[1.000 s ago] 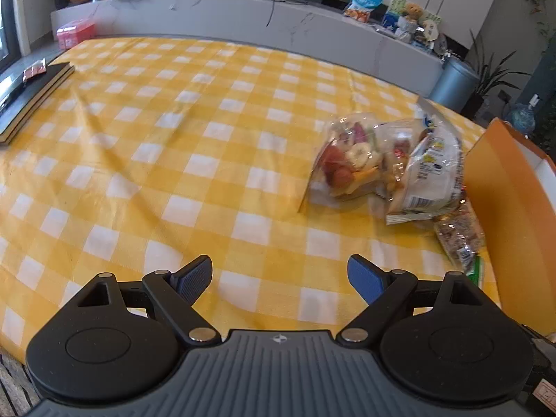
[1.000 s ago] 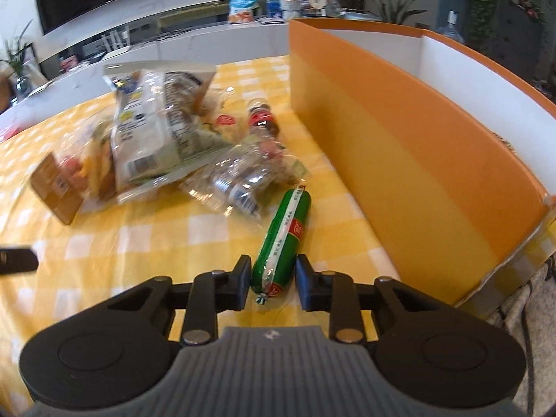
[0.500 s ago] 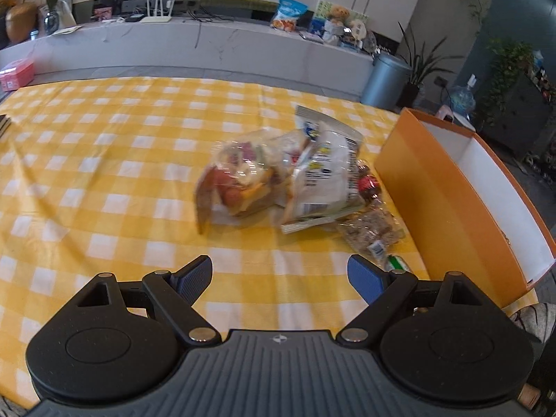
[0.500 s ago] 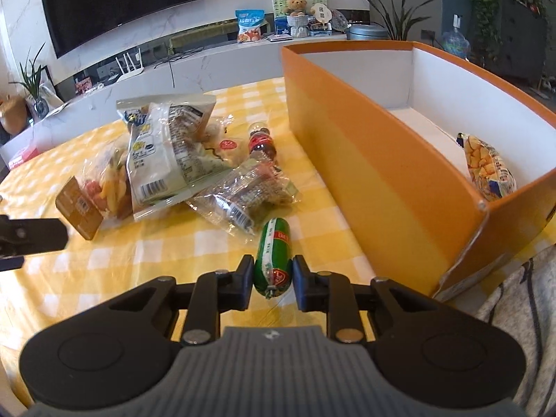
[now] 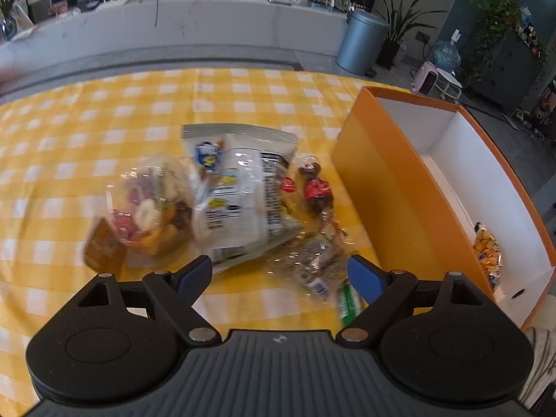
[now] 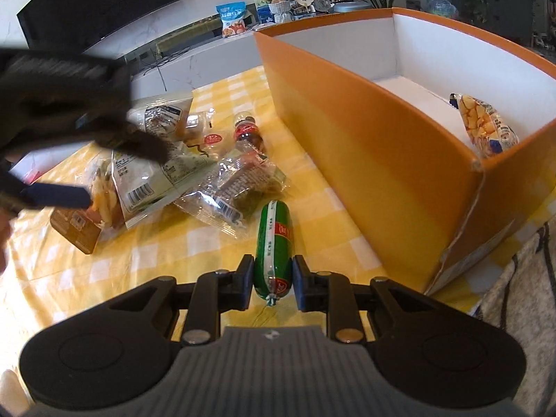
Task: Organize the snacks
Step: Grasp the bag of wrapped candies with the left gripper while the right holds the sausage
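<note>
My right gripper (image 6: 272, 278) is shut on a green sausage stick (image 6: 273, 243) and holds it above the yellow checked tablecloth (image 6: 146, 260), left of the orange box (image 6: 365, 139). The box holds one yellow snack bag (image 6: 483, 128), which also shows in the left wrist view (image 5: 486, 246). My left gripper (image 5: 279, 274) is open and empty, above the snack pile: a white bag (image 5: 239, 198), a clear dried-fruit bag (image 5: 146, 215), a clear brown-snack pack (image 5: 312, 260) and a small cola bottle (image 5: 316, 187). The left gripper shows blurred in the right wrist view (image 6: 69, 132).
The orange box (image 5: 392, 187) stands at the table's right edge. Behind the table runs a white counter (image 5: 173, 34) with snack bags and a toy bear. A grey bin (image 5: 361, 41) and plants stand on the floor beyond. Striped cloth (image 6: 521, 295) lies at lower right.
My left gripper has swung right and forward over the snack pile, staying open. My right gripper has lifted the green sausage and the box interior has come into view.
</note>
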